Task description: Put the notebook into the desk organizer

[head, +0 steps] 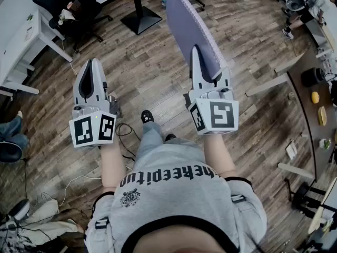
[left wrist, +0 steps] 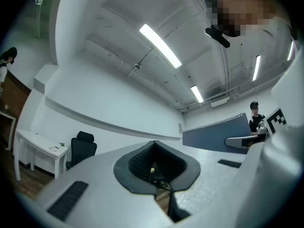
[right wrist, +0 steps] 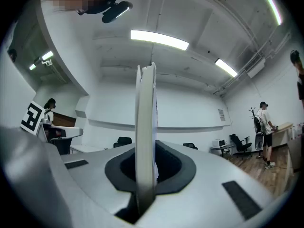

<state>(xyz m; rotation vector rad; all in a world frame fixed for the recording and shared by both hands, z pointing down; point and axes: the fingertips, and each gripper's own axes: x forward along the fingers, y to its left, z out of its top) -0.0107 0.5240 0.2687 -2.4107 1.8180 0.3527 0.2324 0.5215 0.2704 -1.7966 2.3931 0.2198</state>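
Observation:
My right gripper (head: 206, 67) is shut on the lower edge of a purple-blue spiral notebook (head: 187, 20), which stands up and leans away over the floor. In the right gripper view the notebook (right wrist: 146, 127) shows edge-on, pinched between the jaws of my right gripper (right wrist: 147, 175). To its left my left gripper (head: 90, 65) is held at about the same height, shut and holding nothing. In the left gripper view my left gripper (left wrist: 156, 172) has its jaws together, and the notebook (left wrist: 216, 134) appears at the right. No desk organizer is in view.
I am standing over a wooden floor. A black office chair (head: 66, 7) and a table on a black base (head: 139, 17) are ahead, and a white desk (head: 21, 41) is at the left. A dark table (head: 310, 115) with small items is on the right. Cables (head: 124, 136) lie by my feet.

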